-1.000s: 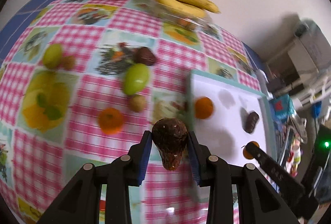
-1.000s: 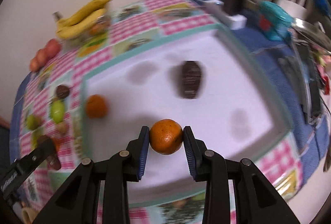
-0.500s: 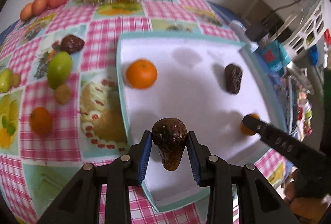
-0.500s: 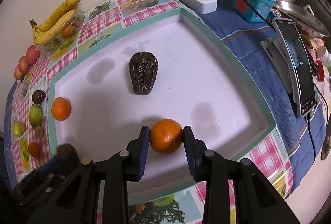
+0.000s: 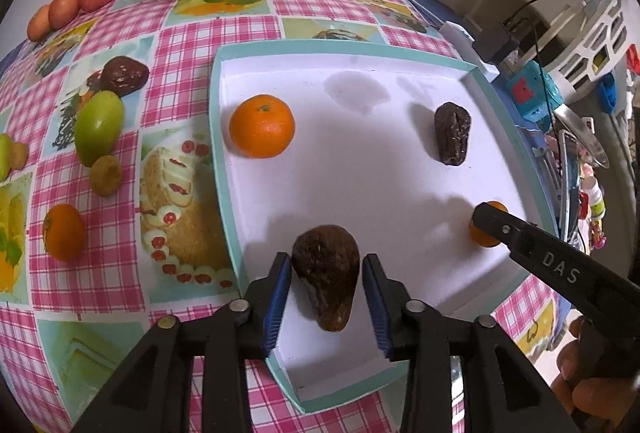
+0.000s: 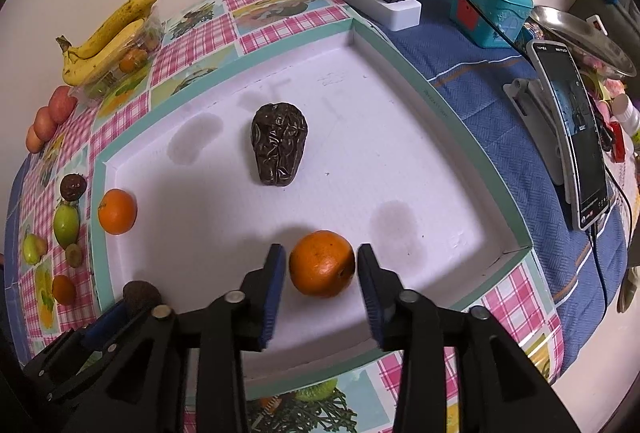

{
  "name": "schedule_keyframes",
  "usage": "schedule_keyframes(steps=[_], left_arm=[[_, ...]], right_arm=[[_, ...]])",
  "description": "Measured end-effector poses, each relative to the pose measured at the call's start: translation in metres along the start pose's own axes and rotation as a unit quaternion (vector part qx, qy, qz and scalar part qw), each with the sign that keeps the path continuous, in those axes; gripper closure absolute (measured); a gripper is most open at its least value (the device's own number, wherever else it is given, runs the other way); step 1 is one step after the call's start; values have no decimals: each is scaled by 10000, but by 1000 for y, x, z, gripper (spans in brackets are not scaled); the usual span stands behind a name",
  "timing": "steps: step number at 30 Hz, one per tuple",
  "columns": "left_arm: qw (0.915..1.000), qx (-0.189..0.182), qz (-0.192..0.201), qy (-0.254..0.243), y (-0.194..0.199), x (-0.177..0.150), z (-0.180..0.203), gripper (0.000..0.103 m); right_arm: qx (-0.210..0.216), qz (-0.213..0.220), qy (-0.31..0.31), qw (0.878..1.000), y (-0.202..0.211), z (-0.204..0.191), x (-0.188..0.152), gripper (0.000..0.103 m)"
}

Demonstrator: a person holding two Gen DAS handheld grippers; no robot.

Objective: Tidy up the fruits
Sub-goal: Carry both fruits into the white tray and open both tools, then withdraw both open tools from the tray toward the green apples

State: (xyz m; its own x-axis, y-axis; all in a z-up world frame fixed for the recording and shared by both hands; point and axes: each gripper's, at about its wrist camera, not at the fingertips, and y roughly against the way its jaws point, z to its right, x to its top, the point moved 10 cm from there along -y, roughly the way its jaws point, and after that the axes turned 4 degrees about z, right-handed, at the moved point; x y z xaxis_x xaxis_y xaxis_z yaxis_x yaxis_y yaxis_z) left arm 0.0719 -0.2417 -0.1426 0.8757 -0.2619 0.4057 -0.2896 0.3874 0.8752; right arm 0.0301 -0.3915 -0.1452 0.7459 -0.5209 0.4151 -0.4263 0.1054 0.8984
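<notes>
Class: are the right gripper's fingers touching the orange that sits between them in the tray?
Apart. The right wrist view shows white tray floor on both sides between the orange and the right gripper's blue pads.

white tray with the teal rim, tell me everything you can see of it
The tray is a shallow square box, apparently cardboard, white inside with a teal rim. It lies flat on the checked tablecloth. Its floor has faint grey stains. In it lie two oranges and two dark wrinkled fruits. The near fruits sit between the open jaws of the left hand-held gripper and the right hand-held gripper.
</notes>
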Motion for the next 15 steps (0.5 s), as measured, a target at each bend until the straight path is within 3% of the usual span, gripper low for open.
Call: schedule_keyframes(steps=[7, 10, 11, 12, 15], left_arm=[[9999, -32, 122, -75, 21, 4, -5, 43], [9997, -159, 162, 96, 32, 8, -14, 37], [9997, -39, 213, 151, 36, 10, -20, 26], [9994, 60, 275, 179, 39, 12, -26, 22], [9982, 326, 403, 310, 49, 17, -50, 21]], right_arm=[[-34, 146, -41, 9999, 6, 1, 4, 31], [-11, 182, -47, 9998, 7, 1, 4, 31], [-1, 186, -39, 9998, 7, 0, 4, 31], [3, 199, -21, 9998, 7, -1, 3, 31], [11, 236, 11, 9997, 7, -3, 4, 31]])
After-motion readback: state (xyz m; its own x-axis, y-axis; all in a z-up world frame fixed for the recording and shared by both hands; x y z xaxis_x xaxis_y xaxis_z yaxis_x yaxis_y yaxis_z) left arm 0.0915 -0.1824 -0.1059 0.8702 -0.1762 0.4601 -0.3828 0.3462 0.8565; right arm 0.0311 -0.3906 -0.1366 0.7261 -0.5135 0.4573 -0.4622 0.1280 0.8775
